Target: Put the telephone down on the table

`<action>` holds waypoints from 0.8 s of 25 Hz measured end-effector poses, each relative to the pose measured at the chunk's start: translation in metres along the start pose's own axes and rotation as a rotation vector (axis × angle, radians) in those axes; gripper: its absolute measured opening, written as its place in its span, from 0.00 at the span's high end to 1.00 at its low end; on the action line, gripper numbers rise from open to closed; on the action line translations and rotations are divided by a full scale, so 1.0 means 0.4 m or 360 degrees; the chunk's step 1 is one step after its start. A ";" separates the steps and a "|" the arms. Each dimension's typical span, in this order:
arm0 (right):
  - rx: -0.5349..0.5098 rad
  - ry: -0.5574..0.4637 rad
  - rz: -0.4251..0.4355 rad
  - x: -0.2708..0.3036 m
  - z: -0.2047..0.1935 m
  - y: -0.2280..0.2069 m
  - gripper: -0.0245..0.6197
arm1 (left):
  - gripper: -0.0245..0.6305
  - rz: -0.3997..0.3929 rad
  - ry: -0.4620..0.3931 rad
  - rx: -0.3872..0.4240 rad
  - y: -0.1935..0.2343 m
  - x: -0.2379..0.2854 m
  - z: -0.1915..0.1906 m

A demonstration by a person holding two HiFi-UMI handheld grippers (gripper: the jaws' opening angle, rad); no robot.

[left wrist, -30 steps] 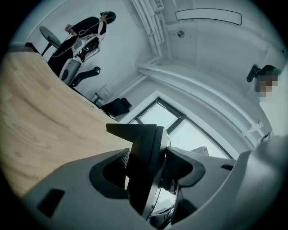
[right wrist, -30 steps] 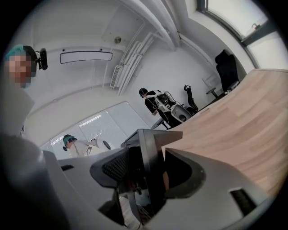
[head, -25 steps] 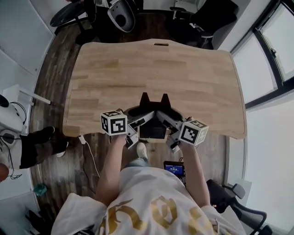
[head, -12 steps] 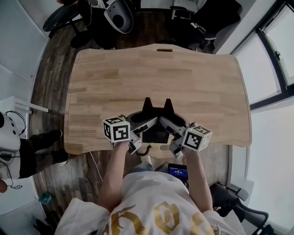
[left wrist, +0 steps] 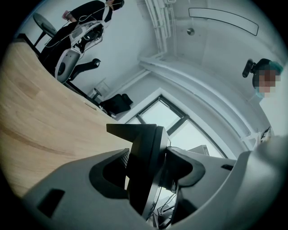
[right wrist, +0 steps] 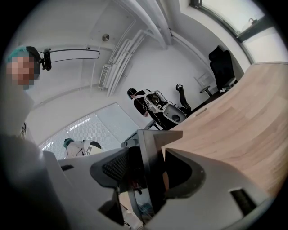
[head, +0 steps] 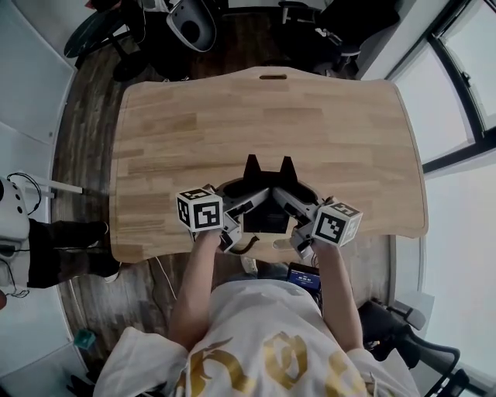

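The telephone [head: 264,219] is a black desk set with a dark screen and two pointed black parts at its far end. It is held between both grippers over the near edge of the wooden table [head: 232,116]. My left gripper [head: 246,200] is shut on its left side and my right gripper [head: 289,200] on its right side. In the left gripper view the telephone [left wrist: 141,148] stands edge-on between the pads of the left gripper [left wrist: 149,174]. The right gripper view shows the same for the telephone [right wrist: 148,148] and the right gripper [right wrist: 148,179]. Whether its base touches the wood is hidden.
Office chairs [head: 190,23] stand beyond the table's far edge. A small device with a blue screen [head: 302,277] sits below the near edge by my right arm. A person's shoes [head: 54,248] are on the floor at left. Windows [head: 465,77] run along the right.
Both grippers have carried the telephone a little farther in over the table's near edge. The grip on both sides looks the same.
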State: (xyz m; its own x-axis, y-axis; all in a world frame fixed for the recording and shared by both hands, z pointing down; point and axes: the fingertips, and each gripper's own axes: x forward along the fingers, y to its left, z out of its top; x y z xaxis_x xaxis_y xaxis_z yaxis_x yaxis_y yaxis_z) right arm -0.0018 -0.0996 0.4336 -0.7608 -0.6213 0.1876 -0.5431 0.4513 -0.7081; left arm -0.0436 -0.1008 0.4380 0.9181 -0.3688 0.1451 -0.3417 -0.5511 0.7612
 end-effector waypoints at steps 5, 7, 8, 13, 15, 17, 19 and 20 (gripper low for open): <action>-0.0004 0.0003 0.0011 -0.007 -0.023 0.012 0.60 | 0.60 0.0001 0.0008 0.0005 -0.008 -0.016 -0.020; 0.0019 0.0015 0.0015 0.001 -0.009 -0.011 0.60 | 0.60 0.0007 0.0023 -0.0001 0.007 0.005 -0.009; 0.0030 0.0022 0.0017 0.005 -0.003 -0.023 0.60 | 0.60 0.0010 0.0032 -0.0004 0.016 0.015 -0.004; 0.0052 0.0043 0.0023 0.017 -0.006 -0.054 0.60 | 0.60 0.0026 0.0039 -0.0032 0.043 0.031 -0.010; 0.0064 0.0056 0.0013 0.025 -0.017 -0.065 0.60 | 0.60 0.0034 0.0034 -0.0053 0.061 0.030 -0.019; 0.0075 0.0071 0.0003 0.030 -0.028 -0.076 0.60 | 0.60 0.0037 0.0037 -0.0073 0.074 0.032 -0.028; 0.0085 0.0083 0.0001 0.033 -0.032 -0.091 0.60 | 0.60 0.0036 0.0045 -0.0086 0.086 0.041 -0.033; 0.0093 0.0086 0.0000 0.034 -0.034 -0.098 0.60 | 0.60 0.0037 0.0050 -0.0093 0.092 0.045 -0.036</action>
State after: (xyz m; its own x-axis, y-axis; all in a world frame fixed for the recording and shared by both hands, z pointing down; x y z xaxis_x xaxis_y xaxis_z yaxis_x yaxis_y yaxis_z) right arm 0.0043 -0.1172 0.4731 -0.7797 -0.5850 0.2233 -0.5229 0.4120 -0.7462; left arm -0.0367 -0.1169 0.4775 0.9162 -0.3570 0.1821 -0.3516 -0.4978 0.7929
